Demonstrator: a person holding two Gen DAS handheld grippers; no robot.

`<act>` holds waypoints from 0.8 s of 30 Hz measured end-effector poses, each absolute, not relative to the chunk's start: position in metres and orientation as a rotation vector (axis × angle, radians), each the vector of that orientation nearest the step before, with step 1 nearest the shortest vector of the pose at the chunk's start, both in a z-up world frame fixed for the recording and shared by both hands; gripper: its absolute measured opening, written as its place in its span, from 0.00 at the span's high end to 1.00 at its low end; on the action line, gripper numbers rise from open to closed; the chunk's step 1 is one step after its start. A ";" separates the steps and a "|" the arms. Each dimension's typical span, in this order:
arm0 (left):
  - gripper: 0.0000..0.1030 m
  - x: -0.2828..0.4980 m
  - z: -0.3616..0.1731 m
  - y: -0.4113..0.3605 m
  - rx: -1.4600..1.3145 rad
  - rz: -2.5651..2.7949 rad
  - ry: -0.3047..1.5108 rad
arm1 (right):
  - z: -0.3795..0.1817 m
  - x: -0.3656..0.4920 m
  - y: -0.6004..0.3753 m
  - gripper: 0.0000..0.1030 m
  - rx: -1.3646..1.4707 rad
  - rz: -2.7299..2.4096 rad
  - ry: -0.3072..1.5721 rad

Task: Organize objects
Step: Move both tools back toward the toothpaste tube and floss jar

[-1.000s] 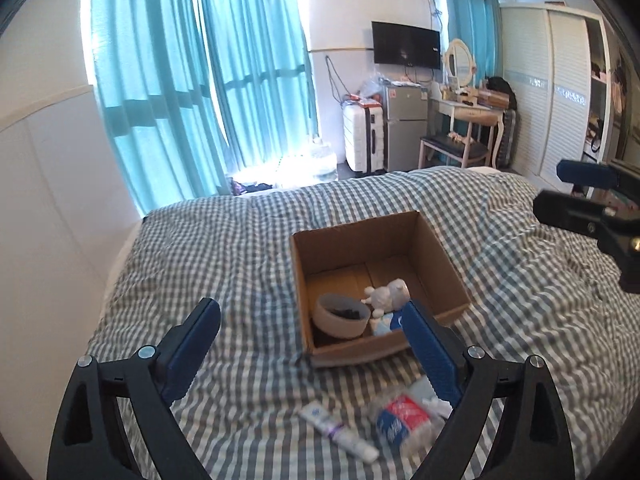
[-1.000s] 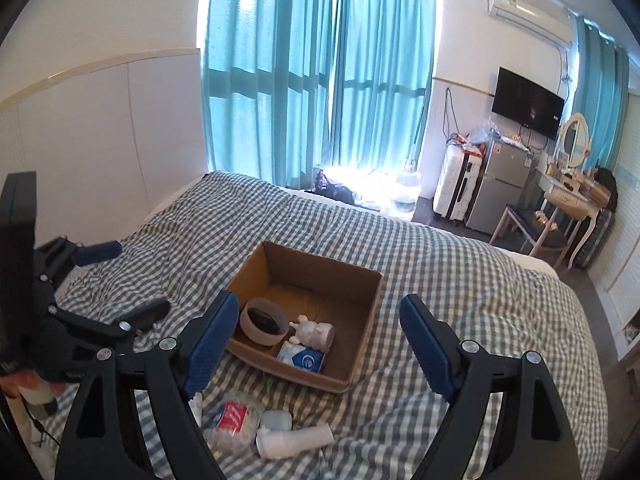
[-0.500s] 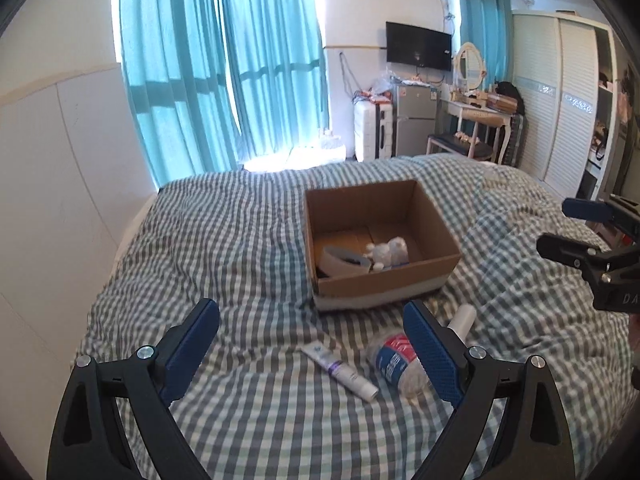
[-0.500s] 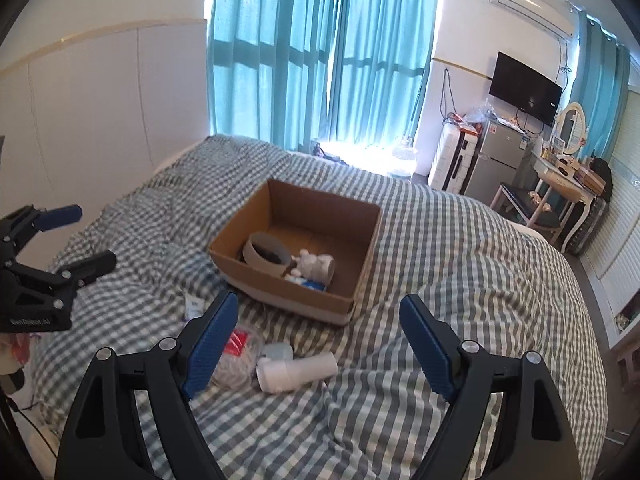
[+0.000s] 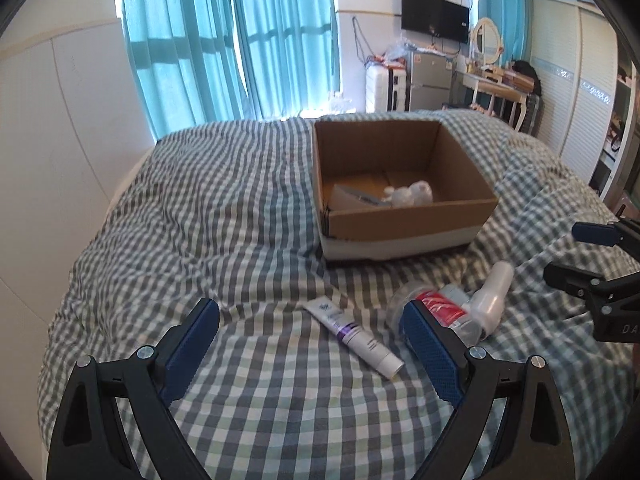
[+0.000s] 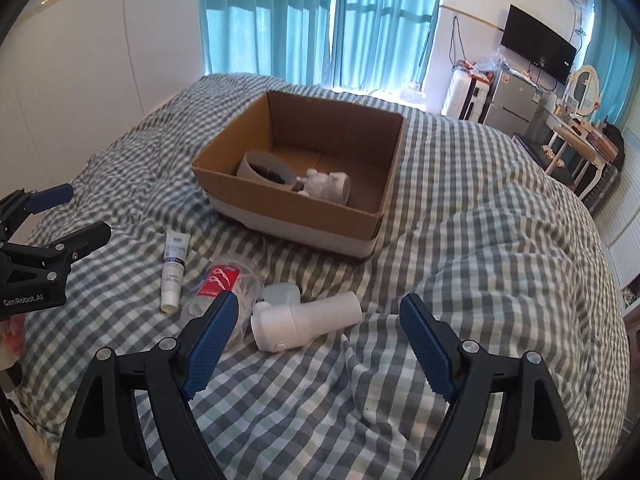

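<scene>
Right wrist view: the cardboard box (image 6: 304, 184) already holds a few items; tube (image 6: 174, 264), packet (image 6: 224, 280) and white bottle (image 6: 308, 320) lie loose on the bed (image 6: 480, 240). Both the left gripper (image 5: 312, 352) and right gripper (image 6: 316, 340) have jaws wide apart, holding nothing.

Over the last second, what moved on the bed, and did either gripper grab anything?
Only the grippers moved: both pulled back from the box and sank toward the loose items, so these now lie nearer in both views. The left gripper and right gripper stayed open and empty. The tube, packet, white bottle and the box contents kept their places.
</scene>
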State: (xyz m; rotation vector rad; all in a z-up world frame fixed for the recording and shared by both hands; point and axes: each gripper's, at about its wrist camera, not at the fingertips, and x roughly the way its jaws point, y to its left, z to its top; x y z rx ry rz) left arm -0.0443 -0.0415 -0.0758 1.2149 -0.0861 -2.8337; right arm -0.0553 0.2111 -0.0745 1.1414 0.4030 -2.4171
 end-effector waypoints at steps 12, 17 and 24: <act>0.07 -0.079 -0.133 -0.043 1.427 -2.703 -0.063 | -0.103 -0.081 0.205 0.20 1.269 -2.391 0.398; 0.07 -0.090 -0.148 -0.040 1.491 -2.678 -0.067 | -0.114 -0.091 0.204 0.20 1.321 -2.383 0.388; 0.09 -0.102 -0.166 -0.032 1.589 -2.675 -0.089 | -0.133 -0.101 0.201 0.20 1.379 -2.354 0.365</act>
